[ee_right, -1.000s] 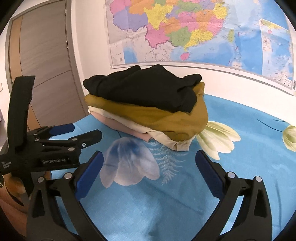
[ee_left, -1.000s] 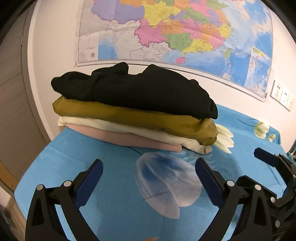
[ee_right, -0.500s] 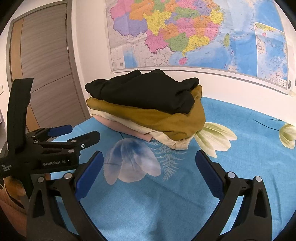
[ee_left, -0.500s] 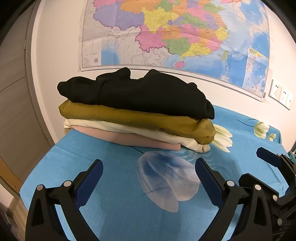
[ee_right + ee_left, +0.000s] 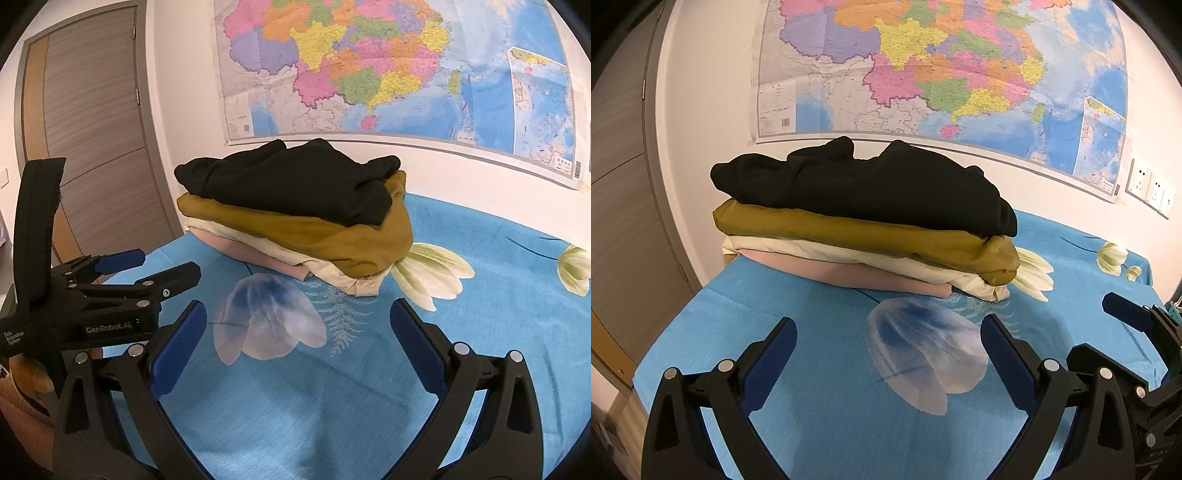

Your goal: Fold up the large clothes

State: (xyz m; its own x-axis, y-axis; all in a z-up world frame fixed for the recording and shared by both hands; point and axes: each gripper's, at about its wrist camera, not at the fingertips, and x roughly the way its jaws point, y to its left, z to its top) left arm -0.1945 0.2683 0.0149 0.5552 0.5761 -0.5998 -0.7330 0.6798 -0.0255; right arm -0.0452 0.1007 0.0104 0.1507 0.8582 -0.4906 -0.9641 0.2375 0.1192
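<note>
blue flowered sheet (image 5: 820, 369) spread over what looks like a bed, bare in front, against a wall with a map (image 5: 942, 74). stack (image 5: 864, 229) of four folded clothes at the far side near the wall: pink piece (image 5: 849, 271) at the bottom, cream piece (image 5: 967, 280) on it, mustard piece (image 5: 857, 232) above, black piece (image 5: 871, 184) on top, lumpier than the rest. left claw (image 5: 888, 341) wide apart, holding nothing, low over the bare sheet short of the stack. right claw (image 5: 297, 330) likewise wide and empty, just beside the left, both facing the stack.

judged from this: between garments, stack apparently done, nothing unfolded in sight. next move probably calls for fetching another large garment from out of view, laying it flat on the bare sheet, then pinching two corners. could equally be the end of the task; cannot tell. loose black top likely to slide if bumped.
</note>
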